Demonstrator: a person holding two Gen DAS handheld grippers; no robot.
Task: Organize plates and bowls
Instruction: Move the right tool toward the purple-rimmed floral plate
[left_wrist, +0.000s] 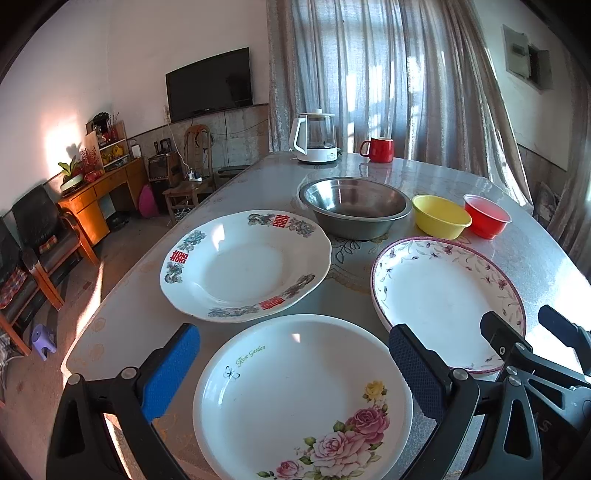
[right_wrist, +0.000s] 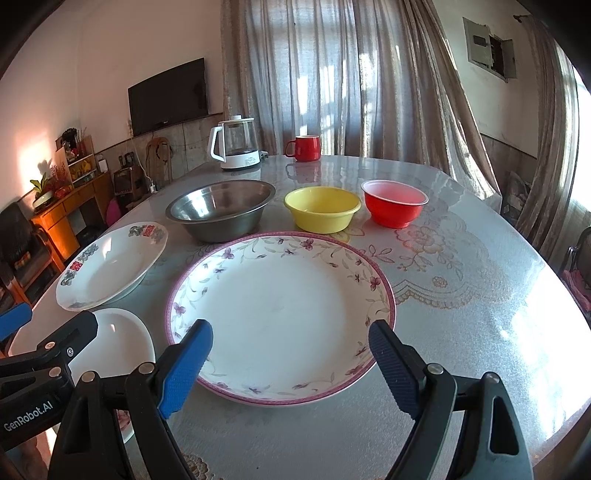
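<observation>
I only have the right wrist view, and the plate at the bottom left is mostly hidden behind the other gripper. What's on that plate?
Observer: The left wrist view shows it whole: the rose plate is white, with pink and yellow roses near its close edge and the words "Rose Garden" printed on it.
Operator: Is the left gripper holding it?
Observer: No. The left gripper is open, its blue pads on either side of the plate's far rim, and I can't see either touching it.
Operator: Is anything stacked yet?
Observer: No. The rose plate, the red-character plate and the purple-rimmed plate each lie separately on the table.
</observation>
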